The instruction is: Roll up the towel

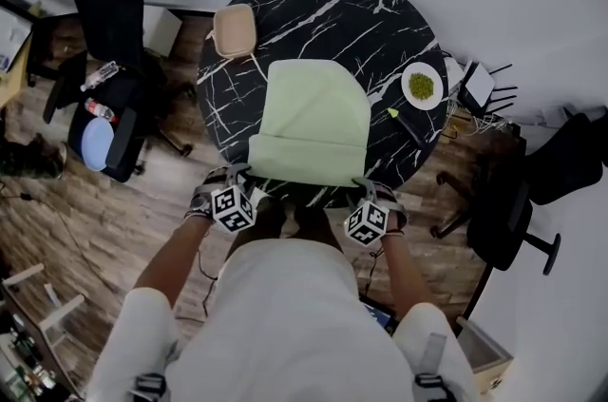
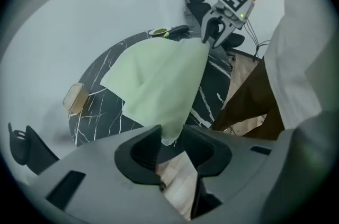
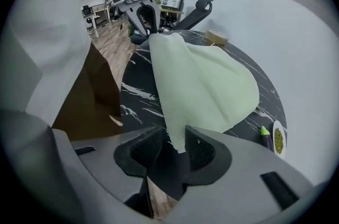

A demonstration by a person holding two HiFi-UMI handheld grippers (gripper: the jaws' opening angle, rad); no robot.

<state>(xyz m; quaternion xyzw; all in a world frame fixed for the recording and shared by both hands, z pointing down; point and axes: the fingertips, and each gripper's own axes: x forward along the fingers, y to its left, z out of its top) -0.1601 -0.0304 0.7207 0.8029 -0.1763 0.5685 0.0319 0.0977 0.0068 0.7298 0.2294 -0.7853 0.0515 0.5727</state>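
The towel (image 1: 313, 120) looks soft, light, limp; grip its near corners. Left gripper (image 2: 170, 136) and right gripper (image 3: 174, 138) have jaws apart, a corner loose in each

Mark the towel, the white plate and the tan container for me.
towel (image 1: 313, 120), head view, middle of the pale green cloth.
white plate (image 1: 407, 94), head view, its bare left rim.
tan container (image 1: 235, 30), head view, centre of its inside.

Left arm (image 1: 173, 259) and right arm (image 1: 403, 265) reach forward side by side, left gripper (image 1: 235, 178) and right gripper (image 1: 369, 189) pitched steeply down, both jaws apart.
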